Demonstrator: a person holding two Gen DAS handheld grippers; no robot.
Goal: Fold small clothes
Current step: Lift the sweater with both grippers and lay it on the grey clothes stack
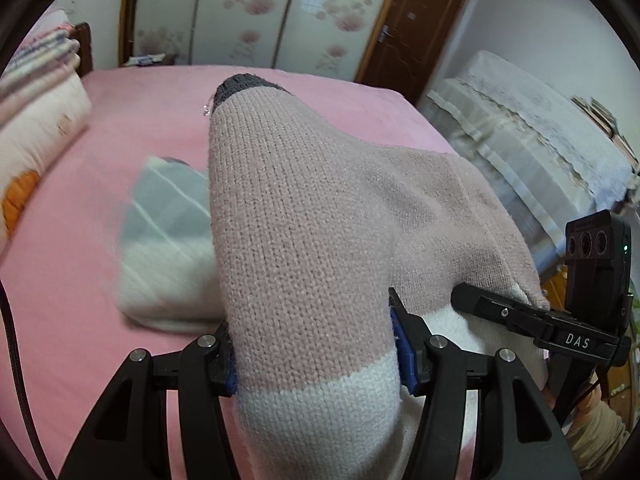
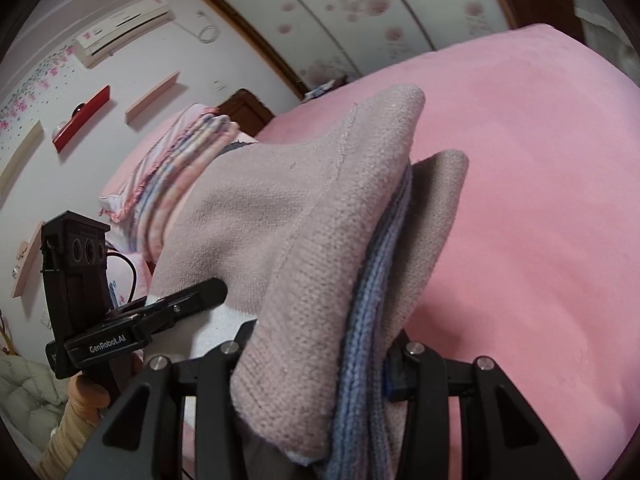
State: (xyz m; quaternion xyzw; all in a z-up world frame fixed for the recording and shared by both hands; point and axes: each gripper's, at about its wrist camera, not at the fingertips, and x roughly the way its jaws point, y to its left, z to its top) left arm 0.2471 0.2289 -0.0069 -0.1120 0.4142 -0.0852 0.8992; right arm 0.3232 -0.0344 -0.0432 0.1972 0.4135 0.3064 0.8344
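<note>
Above pink bed (image 1: 100, 128), knit garment (image 1: 304, 216) hangs between us: left tongs (image 1: 316, 364) clamp white hem, right tongs (image 2: 320, 364) clamp pink-blue edge. We keep both corners level, taut, clear of folded striped piece (image 1: 168, 232).

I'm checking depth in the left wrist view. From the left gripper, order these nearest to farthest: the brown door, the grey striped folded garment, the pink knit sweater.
1. Pink knit sweater: clamped between the left gripper's jaws, draping forward.
2. Grey striped folded garment: on the pink bed, ahead and left.
3. Brown door: far wall, upper right.
</note>
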